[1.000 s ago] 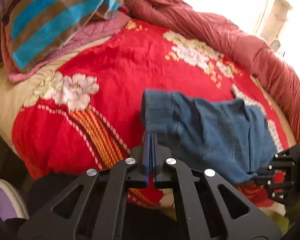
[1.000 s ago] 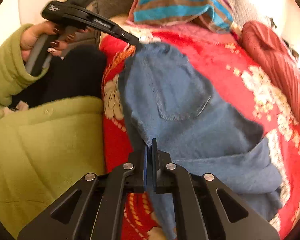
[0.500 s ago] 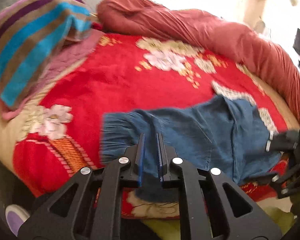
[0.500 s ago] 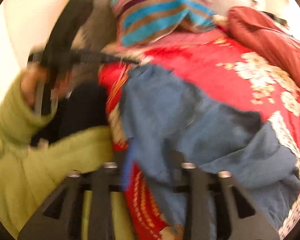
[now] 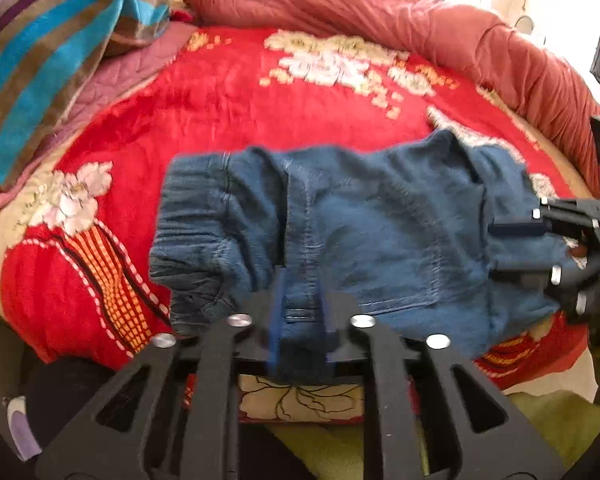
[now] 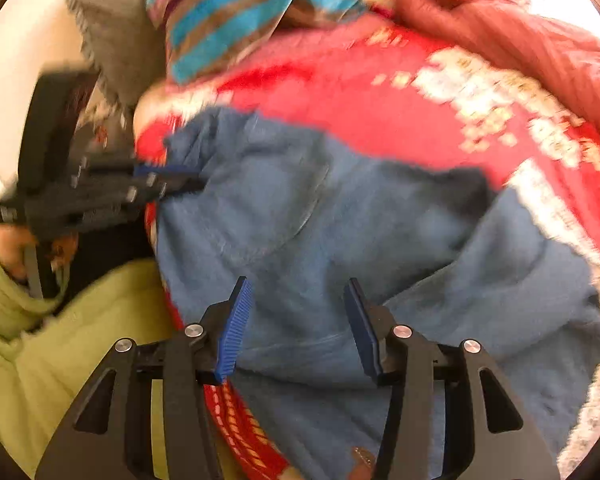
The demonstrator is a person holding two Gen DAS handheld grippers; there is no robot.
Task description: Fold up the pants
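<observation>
Pants (image 5: 360, 232) are lying crumpled on red blanket (image 5: 228, 92), directly ahead of both tools. Left gripper (image 5: 298, 312) is sitting w/ pads apart, denim between them; right gripper (image 6: 296, 324) is gaping wide above fabric, gripping nothing. Denim likely soft, limp, moderately heavy; recommend gripping elastic waistband (image 5: 192, 216) or hem edges.

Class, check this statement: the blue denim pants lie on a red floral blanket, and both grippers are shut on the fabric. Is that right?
Not quite. The blue denim pants do lie on the red floral blanket, but both grippers are open. The right wrist view shows the right gripper with its fingers spread wide; the left wrist view shows the left gripper with a gap between its fingers.
</observation>
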